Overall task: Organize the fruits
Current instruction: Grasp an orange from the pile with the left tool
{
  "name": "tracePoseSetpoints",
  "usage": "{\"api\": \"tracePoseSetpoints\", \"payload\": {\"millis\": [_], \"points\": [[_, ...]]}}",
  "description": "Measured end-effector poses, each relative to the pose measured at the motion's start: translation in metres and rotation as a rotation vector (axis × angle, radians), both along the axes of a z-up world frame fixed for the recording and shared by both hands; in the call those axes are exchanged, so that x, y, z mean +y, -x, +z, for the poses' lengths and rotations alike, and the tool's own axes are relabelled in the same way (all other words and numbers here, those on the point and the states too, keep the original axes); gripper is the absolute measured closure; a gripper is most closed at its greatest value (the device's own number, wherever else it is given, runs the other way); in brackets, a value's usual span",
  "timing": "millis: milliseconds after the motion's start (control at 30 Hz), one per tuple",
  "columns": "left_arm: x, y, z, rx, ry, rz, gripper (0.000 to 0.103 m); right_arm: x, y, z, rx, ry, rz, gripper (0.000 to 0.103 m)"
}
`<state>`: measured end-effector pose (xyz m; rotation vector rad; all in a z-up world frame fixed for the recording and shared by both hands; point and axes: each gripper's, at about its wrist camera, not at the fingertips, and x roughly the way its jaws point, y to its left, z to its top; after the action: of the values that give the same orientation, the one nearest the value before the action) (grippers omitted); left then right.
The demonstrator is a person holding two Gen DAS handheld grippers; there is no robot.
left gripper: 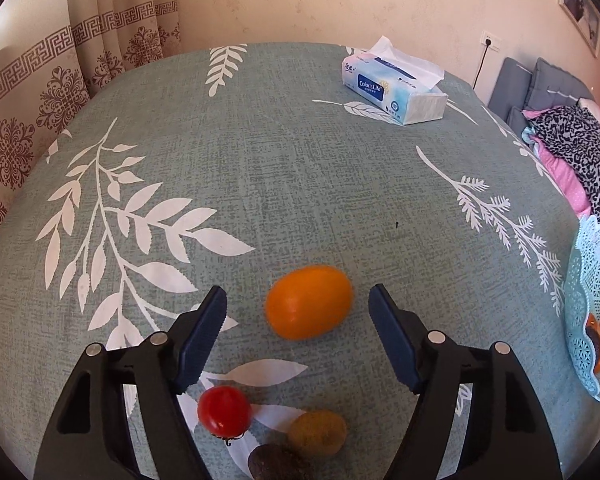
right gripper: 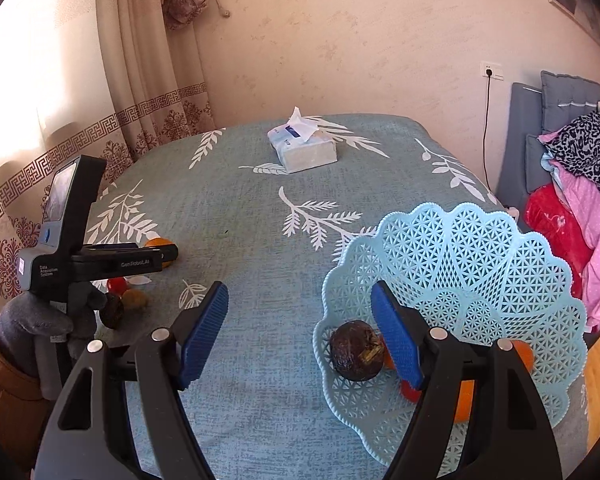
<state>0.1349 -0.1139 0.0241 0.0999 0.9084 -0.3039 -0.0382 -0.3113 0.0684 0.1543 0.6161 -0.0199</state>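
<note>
The light blue plastic lace basket (right gripper: 480, 280) is the landmark here; it is where the fruits are meant to end up.

Closest to the left gripper (left gripper: 298, 340), and well apart from the basket on its left side, three small fruits sit bunched together on the green cloth surface with white leaves (left gripper: 300, 160): a round red tomato (left gripper: 224, 410), a dull yellow-brown lumpy fruit (left gripper: 317, 433) and a dark brown wrinkled fruit (left gripper: 278, 465). Just past them lies a smooth orange egg-shaped fruit (left gripper: 309, 302). The left gripper's fingers (left gripper: 204, 336) stand apart on either side of it without touching it, so it looks like the next fruit to be picked. It holds nothing.

The right gripper (right gripper: 300, 336) hangs at the near rim of the basket, fingers (right gripper: 396, 340) spread and empty. I think it just dropped something off.

Inside the basket lies a dark brown wrinkled round fruit (right gripper: 356, 356), with orange (right gripper: 522, 354) and red (right gripper: 409, 392) fruits partly hidden behind the finger.

Far beyond the basket rests a white and blue pack of tissues (right gripper: 304, 148).
</note>
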Motion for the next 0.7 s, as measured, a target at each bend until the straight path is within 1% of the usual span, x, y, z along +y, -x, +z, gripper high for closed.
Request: {"api": "tracePoseSetpoints", "payload": {"millis": [67, 100, 133, 233, 467, 533, 700], "points": [[-0.002, -0.004, -0.005, 0.018, -0.002, -0.004, 0.047, 0.004, -0.001, -0.001, 0.006, -0.001, 0.011, 0.028], [-0.002, -0.006, -0.007, 0.029, 0.002, -0.004, 0.050, 0.006, -0.002, -0.002, 0.008, -0.001, 0.016, 0.028], [-0.001, -0.007, -0.008, 0.028, 0.008, -0.005, 0.050, 0.008, -0.003, -0.003, 0.011, -0.001, 0.022, 0.028], [0.001, -0.005, -0.006, 0.026, 0.033, -0.022, 0.060, 0.014, -0.006, -0.005, 0.027, -0.017, 0.050, 0.028], [0.016, 0.001, 0.005, 0.007, 0.084, 0.002, 0.060, 0.025, -0.017, -0.012, 0.071, -0.063, 0.101, 0.028], [0.022, 0.004, 0.011, -0.011, 0.098, 0.016, 0.060, 0.030, -0.022, -0.015, 0.087, -0.073, 0.119, 0.028], [0.038, 0.011, 0.026, -0.068, 0.106, 0.057, 0.060, 0.046, -0.034, -0.022, 0.136, -0.102, 0.184, 0.028]]}}
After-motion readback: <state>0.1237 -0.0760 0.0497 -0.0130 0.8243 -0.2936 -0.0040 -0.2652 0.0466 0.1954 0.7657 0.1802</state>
